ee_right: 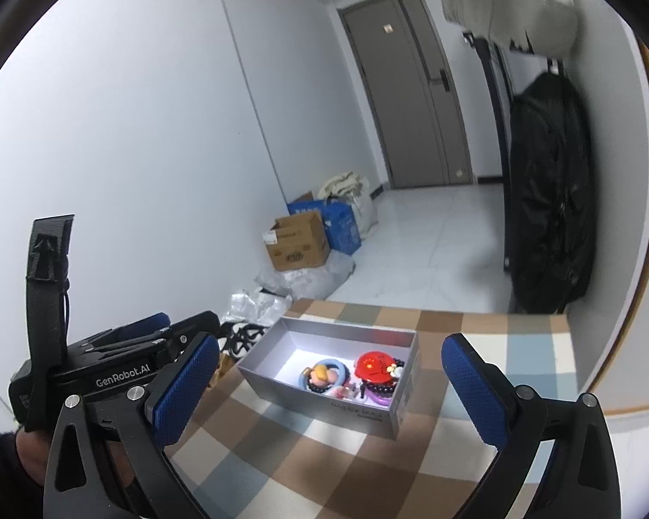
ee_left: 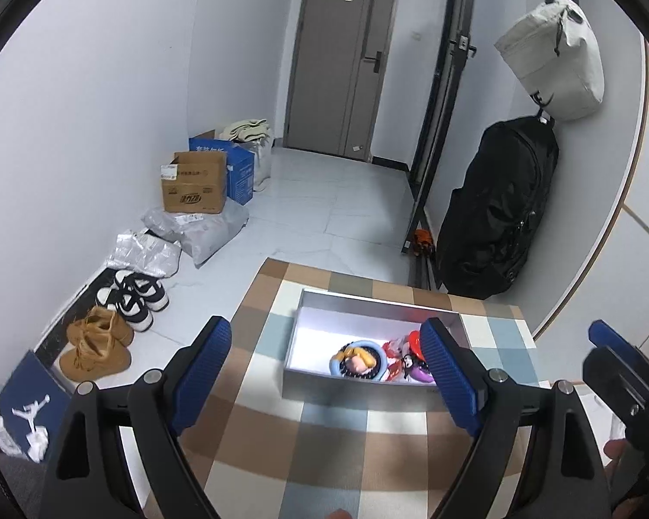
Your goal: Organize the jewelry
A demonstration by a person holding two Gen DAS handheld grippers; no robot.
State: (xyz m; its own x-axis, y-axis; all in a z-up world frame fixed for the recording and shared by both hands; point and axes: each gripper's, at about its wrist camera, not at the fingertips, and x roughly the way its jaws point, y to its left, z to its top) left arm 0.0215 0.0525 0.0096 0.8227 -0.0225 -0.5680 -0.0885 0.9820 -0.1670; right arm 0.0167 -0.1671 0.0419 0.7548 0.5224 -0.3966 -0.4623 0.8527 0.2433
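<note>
A grey open box (ee_left: 307, 307) (ee_right: 264, 374) stands on a checked tablecloth (ee_left: 324, 441) (ee_right: 307, 454). Inside lie a light blue ring with a small doll (ee_left: 359, 359) (ee_right: 324, 374), a red heart with yellow stars (ee_right: 374, 365), dark bead bracelets (ee_right: 383, 385) and a purple piece (ee_left: 422, 375) (ee_right: 383, 398). My left gripper (ee_left: 324, 354) is open and empty, held above the near side of the box. My right gripper (ee_right: 331, 376) is open and empty, also held short of the box. The right gripper's body shows at the right edge of the left wrist view (ee_left: 623, 372); the left gripper's body shows in the right wrist view (ee_right: 121, 359).
Shoes (ee_left: 99, 341), plastic parcels (ee_left: 194, 229) and cardboard boxes (ee_left: 194, 186) line the left wall on the white floor. A black backpack (ee_left: 497, 212) and a white bag (ee_left: 554, 56) hang on the right wall. A grey door (ee_left: 342, 56) stands at the far end.
</note>
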